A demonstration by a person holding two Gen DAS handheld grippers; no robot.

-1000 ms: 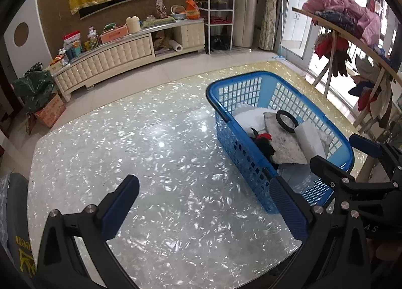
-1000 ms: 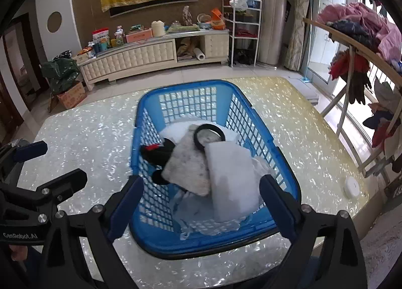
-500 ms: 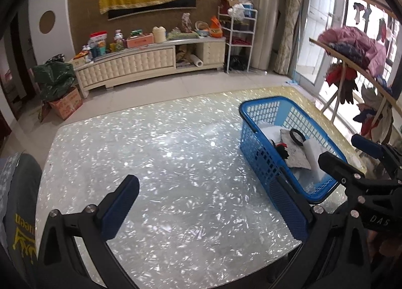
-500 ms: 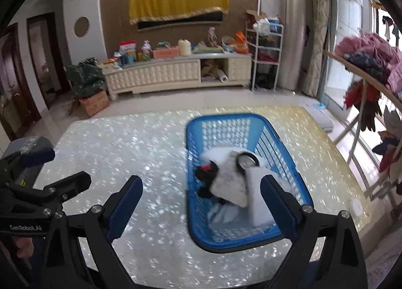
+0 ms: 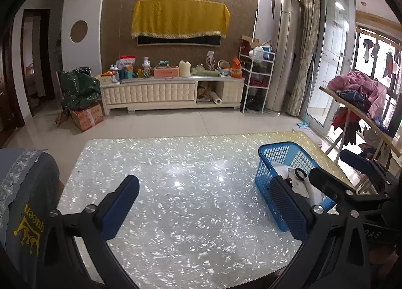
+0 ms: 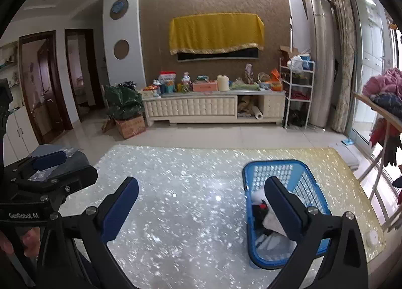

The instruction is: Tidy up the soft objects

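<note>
**Basket loaded on table; both grippers empty and wide**

Item under task: blue basket [image 6: 309, 175], a perforated plastic oblong. It stands upright on the pearl-patterned table [image 5: 188, 183], toward the table's right side. In the right wrist view it lies at about 4 o'clock from frame centre, with its long axis running from the near table edge away toward the far edge, one short end facing the camera. In the left wrist view the blue basket [image 5: 284, 155] lies at about 3 o'clock, the long axis slanting away to the upper left.

Contents: soft items [image 6: 271, 221] piled inside, white and grey cloth with a black piece bearing a red spot. In the left wrist view a black ring [image 5: 300, 172] sits on top of the pile. Individual pieces cannot be told apart with certainty.

Right gripper [image 6: 199, 207]: jaws opening, spread very wide, nothing between the pads. The right-hand finger overlaps the basket in view only; contact cannot be confirmed.

Left gripper [image 5: 204, 209]: fingers spread wide, released, nothing between them, over bare table.

Pose: both grippers point forward and moderately downward across the table, side by side. In the right wrist view a hand [image 6: 22, 241] grips the left tool's handle at 8 o'clock.
</note>
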